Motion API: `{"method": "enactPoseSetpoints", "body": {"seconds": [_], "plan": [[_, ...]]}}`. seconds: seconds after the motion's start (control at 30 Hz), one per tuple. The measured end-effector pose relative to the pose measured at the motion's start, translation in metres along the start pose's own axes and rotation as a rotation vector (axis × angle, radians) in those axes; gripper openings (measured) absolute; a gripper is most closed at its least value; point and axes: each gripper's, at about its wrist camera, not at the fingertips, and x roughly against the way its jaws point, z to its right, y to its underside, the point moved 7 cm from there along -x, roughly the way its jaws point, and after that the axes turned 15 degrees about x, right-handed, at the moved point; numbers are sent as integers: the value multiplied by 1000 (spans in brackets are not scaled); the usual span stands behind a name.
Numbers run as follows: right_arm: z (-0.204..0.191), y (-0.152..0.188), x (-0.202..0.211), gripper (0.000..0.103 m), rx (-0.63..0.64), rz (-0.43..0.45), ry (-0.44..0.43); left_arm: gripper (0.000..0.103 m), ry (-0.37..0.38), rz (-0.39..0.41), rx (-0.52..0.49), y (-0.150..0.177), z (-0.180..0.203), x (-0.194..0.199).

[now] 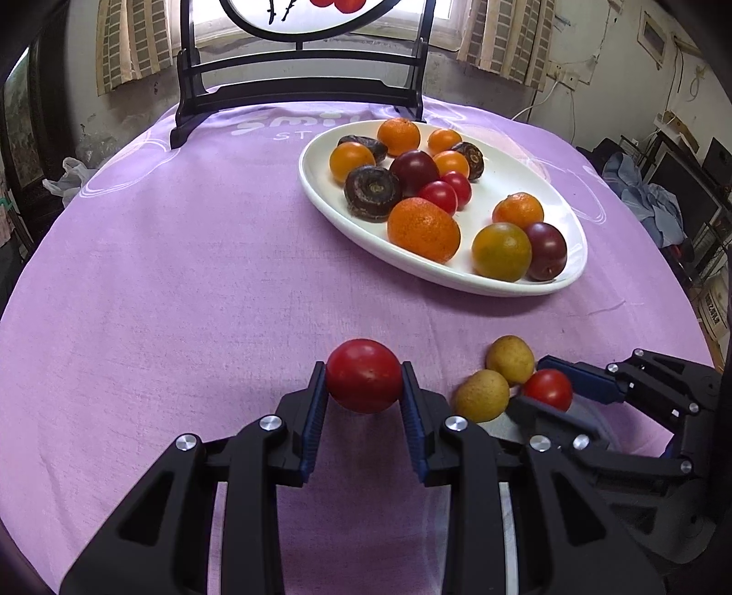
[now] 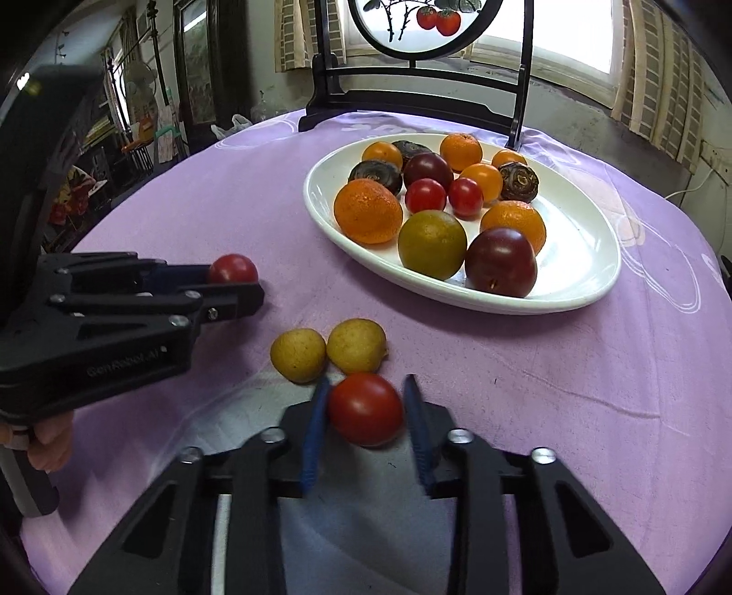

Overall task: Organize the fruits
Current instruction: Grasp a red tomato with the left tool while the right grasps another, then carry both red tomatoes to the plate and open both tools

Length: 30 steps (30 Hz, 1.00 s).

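A: Entry. The left hand-held gripper [image 1: 364, 382] pinches a red tomato [image 1: 364, 375] between its blue pads, on the near side of the white plate [image 1: 329, 201] and well apart from it. Whether that tomato is clear of the purple cloth [image 1: 183, 274] on the desk is hard to tell.

B: The right hand-held gripper [image 2: 366, 402] has its jaws drawn in around a second red tomato [image 2: 365, 408]. The left pad touches it; a sliver of gap seems to remain at the right pad, and motion blur there prevents a firm reading.

A: Two yellow fruits [image 2: 327, 348] lie touching each other, just beyond that second tomato, between it and the plate.

B: Judged step: pickup of the loose fruit, both tomatoes bound for the plate, which already carries oranges, plums, small tomatoes and dark ribbed fruits.

A: Next move calls for a lift clear of the yellow pair, then carriage over the near rim to the bare right portion of the plate.

B: Unclear items: the undersides of both tomatoes are hidden, and the person shows only as fingers [image 2: 50, 439] on the left handle. The framed screen [image 2: 416, 27] behind the plate is cut off at the top.
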Motion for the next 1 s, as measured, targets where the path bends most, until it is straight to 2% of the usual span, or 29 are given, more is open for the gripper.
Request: {"method": "enactPoseSetpoints", "body": {"seconds": [0.17,0.53,0.77,0.9,1.0], "plan": [[6,5,16,31,-27,21,2,30,-11,4,-1,2,4,0],[32,13,79,31,-102,161,60,30,1,72,-62,0,33,37],[59,-9,88,31,-122,202,118,30,11,140,-81,-42,59,52],[80,-30,75,31,-136,205,146,30,7,135,-41,-70,63,37],[95,-44,59,31,-142,197,159,30,-23,123,-32,-85,63,18]]}}
